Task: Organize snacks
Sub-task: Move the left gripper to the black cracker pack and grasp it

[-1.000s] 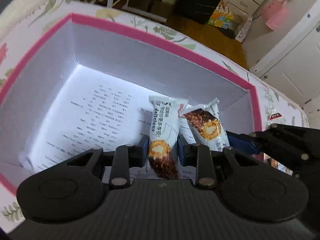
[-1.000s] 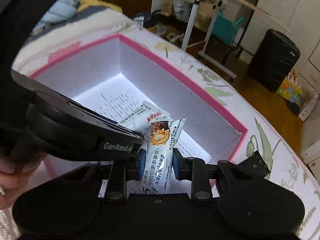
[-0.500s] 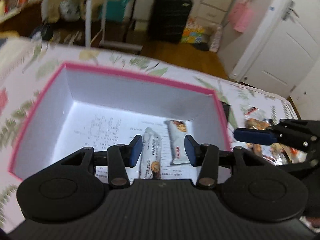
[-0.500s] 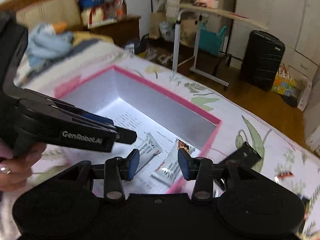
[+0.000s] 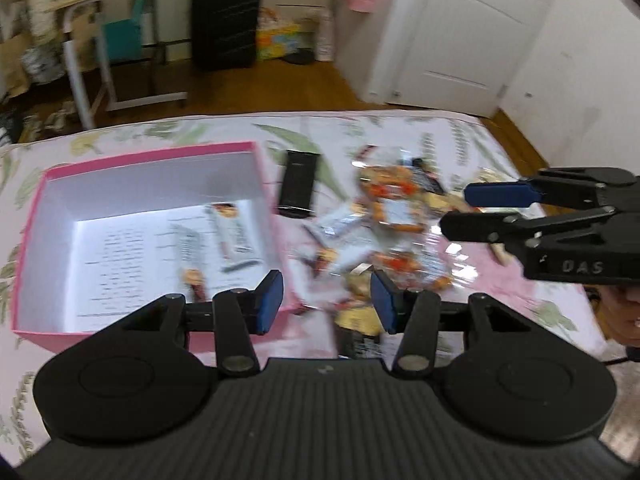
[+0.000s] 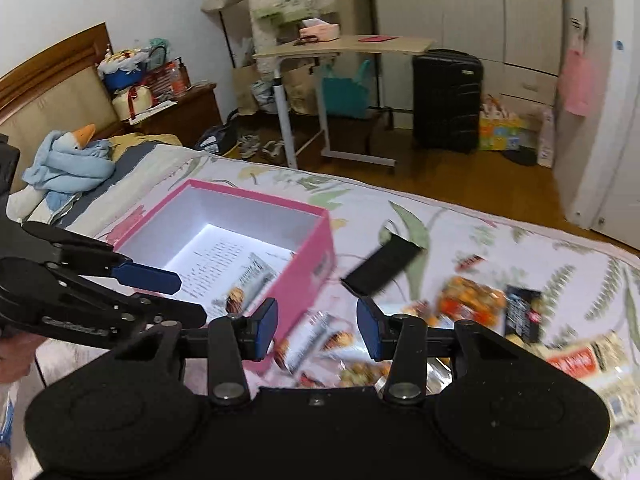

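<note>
A pink box (image 5: 260,176) with a white inside stands on the flowered bedspread; it also shows in the right wrist view (image 6: 308,248). Two white snack bars (image 5: 236,232) lie inside it, also seen in the right wrist view (image 6: 252,280). A pile of loose snack packets (image 5: 392,216) lies right of the box, and in the right wrist view (image 6: 468,300). My left gripper (image 5: 326,304) is open and empty above the box's right edge. My right gripper (image 6: 316,328) is open and empty above the packets beside the box.
A black flat object (image 5: 298,188) lies between box and pile. The bed's far edge drops to a wooden floor with a rolling desk (image 6: 340,48) and black suitcase (image 6: 446,96). A blue plush goose (image 6: 68,160) lies at the left.
Both grippers let go of their snack bars inside the box, opened, rose out of it and swung right toward the snack pile. The two bars stay in the box.
</note>
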`<state>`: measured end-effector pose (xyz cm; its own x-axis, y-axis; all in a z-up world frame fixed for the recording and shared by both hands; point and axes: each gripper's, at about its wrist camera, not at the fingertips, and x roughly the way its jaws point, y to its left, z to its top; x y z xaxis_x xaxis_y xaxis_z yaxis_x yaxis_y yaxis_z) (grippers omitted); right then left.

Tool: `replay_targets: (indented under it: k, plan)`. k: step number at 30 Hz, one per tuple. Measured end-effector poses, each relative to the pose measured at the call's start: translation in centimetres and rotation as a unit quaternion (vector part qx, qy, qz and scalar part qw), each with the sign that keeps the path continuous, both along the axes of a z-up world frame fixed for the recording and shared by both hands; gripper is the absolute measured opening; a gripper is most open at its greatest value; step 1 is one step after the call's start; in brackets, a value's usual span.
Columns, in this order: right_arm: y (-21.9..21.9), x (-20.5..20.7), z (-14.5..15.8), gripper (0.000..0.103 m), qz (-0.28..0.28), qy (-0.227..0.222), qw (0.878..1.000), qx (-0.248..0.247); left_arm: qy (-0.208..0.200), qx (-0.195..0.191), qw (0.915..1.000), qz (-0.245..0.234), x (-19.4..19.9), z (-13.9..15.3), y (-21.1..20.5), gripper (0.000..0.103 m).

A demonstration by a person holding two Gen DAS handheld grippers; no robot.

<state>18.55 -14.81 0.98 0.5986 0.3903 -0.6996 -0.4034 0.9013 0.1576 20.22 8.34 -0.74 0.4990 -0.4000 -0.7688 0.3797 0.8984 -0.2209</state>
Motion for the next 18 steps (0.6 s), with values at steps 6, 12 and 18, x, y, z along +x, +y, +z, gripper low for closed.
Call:
replay_targets:
  k: [6,12,18]
  plan:
    - [-0.6,-2.3,-1.6,0.053,-0.008,0.011,0.998,-0.064,0.035,-0.018,0.9989,-0.023,-0.8,-1.5,-3.0,0.047]
    - [-0.8,-3.1,-4.2,0.052,0.015,0.056,0.996,-0.073,0.073,-0.026,0.9966,-0.027,-0.8,-5.2,-4.6,0.045]
    - [-0.2,-3.2,-8.8,0.054,0.021,0.122,0.990,-0.068,0.106,-0.021,0.9941,-0.008,0.2,-8.6,-3.7,0.047]
